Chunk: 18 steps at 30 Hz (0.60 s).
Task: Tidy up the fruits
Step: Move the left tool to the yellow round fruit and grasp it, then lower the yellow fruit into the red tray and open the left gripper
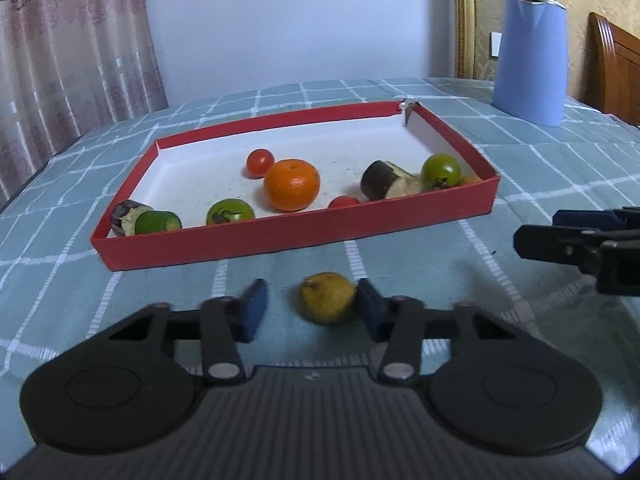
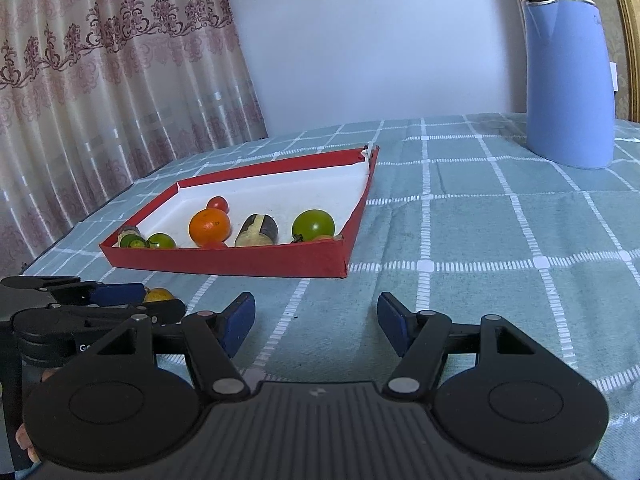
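The left gripper (image 1: 310, 310) stands wide around a small, yellow-brown, dimpled fruit (image 1: 327, 297) on the checked teal cloth (image 1: 520, 160) — its right pad touching. Probably light and soft-skinned; squeeze gently across the middle. The shallow red cardboard tray (image 1: 296, 234) lies ahead — nothing between. The right gripper (image 2: 316, 322) is wide, empty.

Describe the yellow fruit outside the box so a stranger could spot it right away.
Find the red box on the checked tablecloth. Just in front of its near wall, the yellow fruit lies on the cloth between the open left hand-held gripper's fingers. It's the only fruit outside the box.
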### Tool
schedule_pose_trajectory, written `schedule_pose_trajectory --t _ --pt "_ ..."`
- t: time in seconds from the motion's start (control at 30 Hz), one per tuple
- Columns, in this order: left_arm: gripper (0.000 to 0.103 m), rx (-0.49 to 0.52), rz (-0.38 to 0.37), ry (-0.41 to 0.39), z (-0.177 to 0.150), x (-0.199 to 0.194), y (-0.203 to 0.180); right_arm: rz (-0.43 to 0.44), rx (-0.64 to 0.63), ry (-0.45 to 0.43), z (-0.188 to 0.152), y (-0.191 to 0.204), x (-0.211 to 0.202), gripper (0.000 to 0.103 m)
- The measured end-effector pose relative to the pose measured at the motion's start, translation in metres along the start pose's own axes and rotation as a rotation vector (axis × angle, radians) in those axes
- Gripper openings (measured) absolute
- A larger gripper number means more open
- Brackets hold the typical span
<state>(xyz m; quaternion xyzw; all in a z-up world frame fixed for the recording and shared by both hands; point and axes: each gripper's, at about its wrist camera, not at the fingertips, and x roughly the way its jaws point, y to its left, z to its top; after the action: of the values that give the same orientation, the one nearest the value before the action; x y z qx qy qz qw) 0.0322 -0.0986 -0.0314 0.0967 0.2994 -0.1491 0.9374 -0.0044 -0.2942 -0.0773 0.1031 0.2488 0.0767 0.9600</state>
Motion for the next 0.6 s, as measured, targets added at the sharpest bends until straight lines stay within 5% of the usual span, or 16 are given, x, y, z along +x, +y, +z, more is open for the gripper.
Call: schedule_pose_trajectory --t 0.6 --pt "0.028 -0.045 0.229 -0.096 0.025 -0.01 0.018 0.004 0.008 0.005 0.0 -0.001 0.001 0.067"
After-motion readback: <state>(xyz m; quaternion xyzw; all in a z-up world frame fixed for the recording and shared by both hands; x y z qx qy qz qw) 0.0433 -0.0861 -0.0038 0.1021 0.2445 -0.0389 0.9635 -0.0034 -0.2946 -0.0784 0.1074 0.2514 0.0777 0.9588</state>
